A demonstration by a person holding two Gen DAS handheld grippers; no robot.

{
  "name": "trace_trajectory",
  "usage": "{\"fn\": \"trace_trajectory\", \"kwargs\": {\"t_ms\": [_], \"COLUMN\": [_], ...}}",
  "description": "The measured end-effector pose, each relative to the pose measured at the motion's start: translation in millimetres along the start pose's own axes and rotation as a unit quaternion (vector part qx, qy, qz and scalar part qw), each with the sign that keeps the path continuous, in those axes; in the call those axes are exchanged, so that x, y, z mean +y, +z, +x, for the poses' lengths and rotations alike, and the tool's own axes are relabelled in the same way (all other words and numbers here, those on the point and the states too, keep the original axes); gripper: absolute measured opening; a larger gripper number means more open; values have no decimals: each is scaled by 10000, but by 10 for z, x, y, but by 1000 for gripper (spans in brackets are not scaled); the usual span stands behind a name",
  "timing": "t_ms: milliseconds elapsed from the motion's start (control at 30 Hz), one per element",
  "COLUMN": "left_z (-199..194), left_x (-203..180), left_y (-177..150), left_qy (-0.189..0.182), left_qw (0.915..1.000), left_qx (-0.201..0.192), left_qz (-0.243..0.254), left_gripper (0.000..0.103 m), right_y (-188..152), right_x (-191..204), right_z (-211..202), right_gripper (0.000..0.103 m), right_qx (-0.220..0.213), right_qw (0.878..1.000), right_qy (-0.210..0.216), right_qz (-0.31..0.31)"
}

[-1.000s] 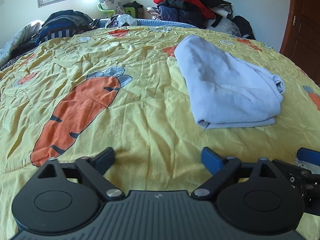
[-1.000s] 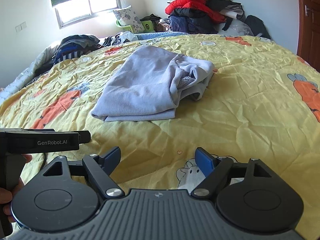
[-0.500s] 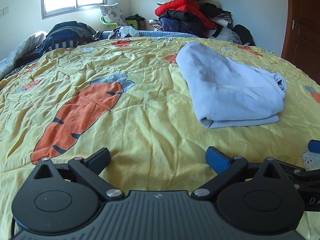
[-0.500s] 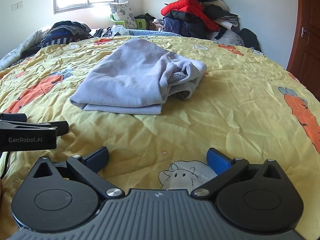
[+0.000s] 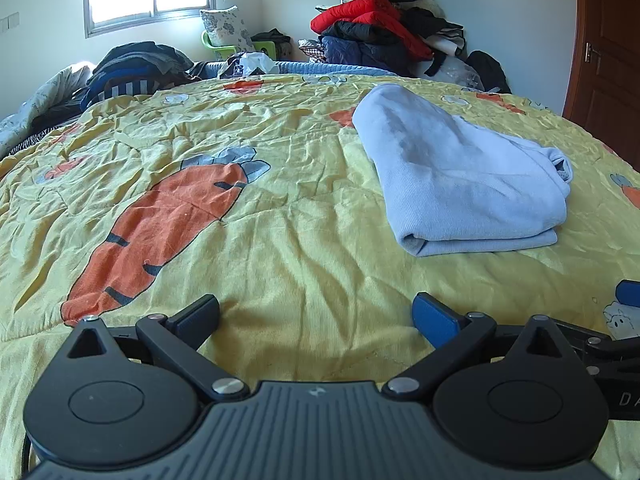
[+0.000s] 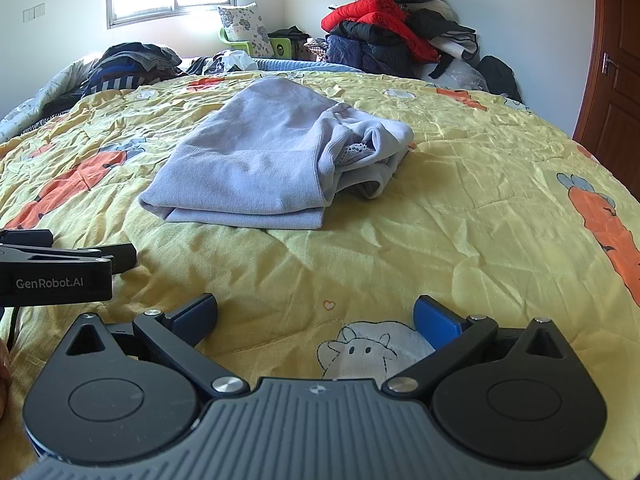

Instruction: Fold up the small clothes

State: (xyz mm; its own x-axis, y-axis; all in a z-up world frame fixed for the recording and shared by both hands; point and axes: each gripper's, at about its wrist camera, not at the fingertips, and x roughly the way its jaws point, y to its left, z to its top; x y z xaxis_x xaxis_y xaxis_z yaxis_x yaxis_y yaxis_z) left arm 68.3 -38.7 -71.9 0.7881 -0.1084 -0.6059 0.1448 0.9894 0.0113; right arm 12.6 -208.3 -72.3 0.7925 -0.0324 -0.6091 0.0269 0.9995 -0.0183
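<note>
A light blue garment (image 5: pixel 460 172) lies folded in a thick bundle on the yellow carrot-print bedspread (image 5: pixel 280 208). In the right wrist view it (image 6: pixel 260 160) sits straight ahead, with bunched fabric and white lace at its right end. My left gripper (image 5: pixel 316 316) is open and empty, low over the bedspread, short of the garment and to its left. My right gripper (image 6: pixel 316 318) is open and empty, a little short of the garment's near edge. The left gripper's body (image 6: pixel 60 276) shows at the left of the right wrist view.
A heap of red, navy and black coats (image 5: pixel 384 36) stands at the far right of the bed. Dark clothes (image 5: pixel 136 68) lie piled at the far left under the window. A brown door (image 5: pixel 608 60) is at the right.
Both grippers have tilted up and drawn back a little from the garment. Their jaws have opened slightly wider. The garment has not moved.
</note>
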Motion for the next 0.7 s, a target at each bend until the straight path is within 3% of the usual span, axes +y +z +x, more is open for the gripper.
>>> {"fn": "trace_trajectory", "kwargs": {"t_ms": [233,400,700], "left_z": [-1,-3,-3], "left_x": [6,10,6], "left_y": [-4,-5,-8], "left_qy": [-7,-36,-71], "left_qw": [10000,10000,10000], "left_qx": [-1,-2,-1], "left_qz": [-8,15,44], "left_gripper": [103,103,103], "right_y": [1,3,3], "right_x": [-4,-68,-80], "right_z": [2,5,29], "right_gripper": [103,103,103], "right_qx": [-3,-26,-7], "right_qw": [10000,9991,9992], "right_qy": [-12,-300,-296], "right_qz": [13,305,252]}}
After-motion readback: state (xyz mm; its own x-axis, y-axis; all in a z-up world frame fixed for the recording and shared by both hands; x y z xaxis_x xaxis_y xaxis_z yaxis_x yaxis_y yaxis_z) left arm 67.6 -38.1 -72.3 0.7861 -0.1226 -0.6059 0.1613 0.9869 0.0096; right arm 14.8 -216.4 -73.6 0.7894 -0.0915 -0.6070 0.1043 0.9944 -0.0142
